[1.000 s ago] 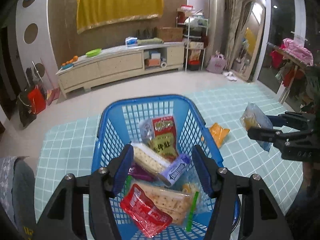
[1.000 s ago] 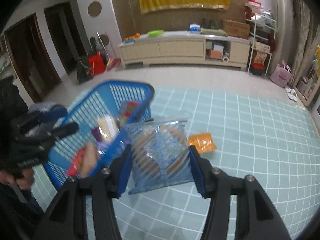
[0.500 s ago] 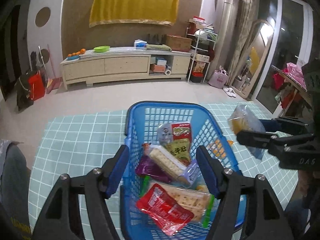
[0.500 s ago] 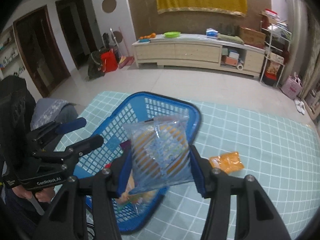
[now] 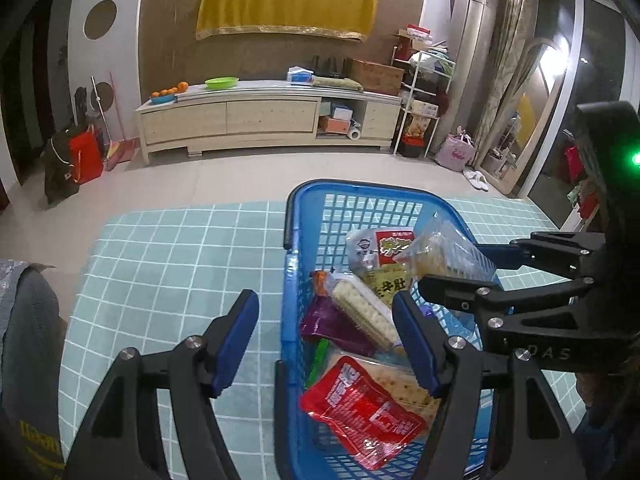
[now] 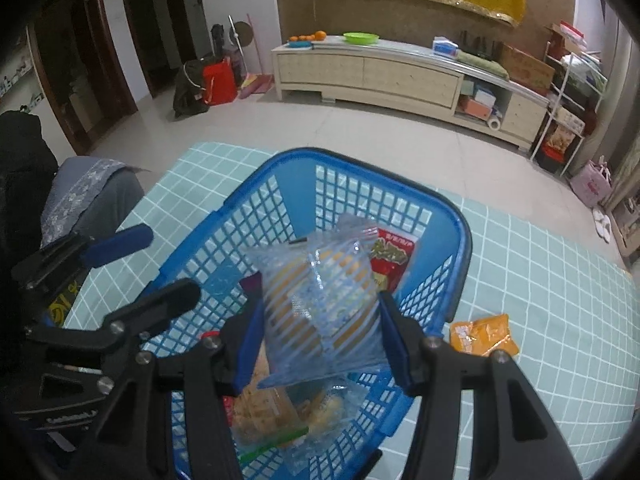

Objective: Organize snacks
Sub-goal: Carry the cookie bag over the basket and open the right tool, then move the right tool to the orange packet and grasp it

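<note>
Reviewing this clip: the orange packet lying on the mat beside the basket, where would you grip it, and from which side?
The orange packet lies flat on the checked mat, clear of the blue basket. I would come from above, probably at its crinkled near edge, pinching across the width: a flat pouch offers only its edges. The right gripper is occupied with the striped bag.

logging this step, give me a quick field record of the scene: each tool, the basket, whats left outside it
right tool: shut on the striped clear snack bag, above the basket
left tool: open, empty, straddling the basket's near-left wall
blue basket: on the checked mat, holds several snack packs
left outside: orange packet, on the mat beside the basket
</note>
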`<state>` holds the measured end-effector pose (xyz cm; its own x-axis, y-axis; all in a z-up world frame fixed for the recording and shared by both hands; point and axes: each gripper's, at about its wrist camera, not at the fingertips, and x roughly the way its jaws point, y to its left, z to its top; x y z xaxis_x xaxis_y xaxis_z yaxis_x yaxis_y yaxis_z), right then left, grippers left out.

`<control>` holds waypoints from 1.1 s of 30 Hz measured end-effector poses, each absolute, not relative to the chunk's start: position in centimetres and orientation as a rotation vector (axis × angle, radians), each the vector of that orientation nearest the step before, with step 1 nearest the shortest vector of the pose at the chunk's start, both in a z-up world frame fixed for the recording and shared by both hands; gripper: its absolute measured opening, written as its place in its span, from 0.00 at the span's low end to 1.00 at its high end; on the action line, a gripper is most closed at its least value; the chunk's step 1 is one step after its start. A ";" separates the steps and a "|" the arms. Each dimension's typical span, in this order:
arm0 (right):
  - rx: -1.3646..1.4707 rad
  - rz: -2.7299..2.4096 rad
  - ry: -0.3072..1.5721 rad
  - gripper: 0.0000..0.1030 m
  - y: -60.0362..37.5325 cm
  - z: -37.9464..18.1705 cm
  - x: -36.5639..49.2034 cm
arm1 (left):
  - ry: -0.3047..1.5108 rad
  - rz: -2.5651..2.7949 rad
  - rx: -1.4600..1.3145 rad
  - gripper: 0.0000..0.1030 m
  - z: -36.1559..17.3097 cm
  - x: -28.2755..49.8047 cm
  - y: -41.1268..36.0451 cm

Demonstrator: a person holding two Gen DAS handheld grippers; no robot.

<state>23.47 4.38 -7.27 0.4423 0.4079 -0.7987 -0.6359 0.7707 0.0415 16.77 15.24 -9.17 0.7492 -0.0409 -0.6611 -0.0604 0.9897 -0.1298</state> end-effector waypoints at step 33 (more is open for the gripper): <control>-0.260 0.522 0.879 0.87 -4.9 -3.7 27.0 | 0.822 0.008 -0.139 0.67 -6.8 19.9 12.5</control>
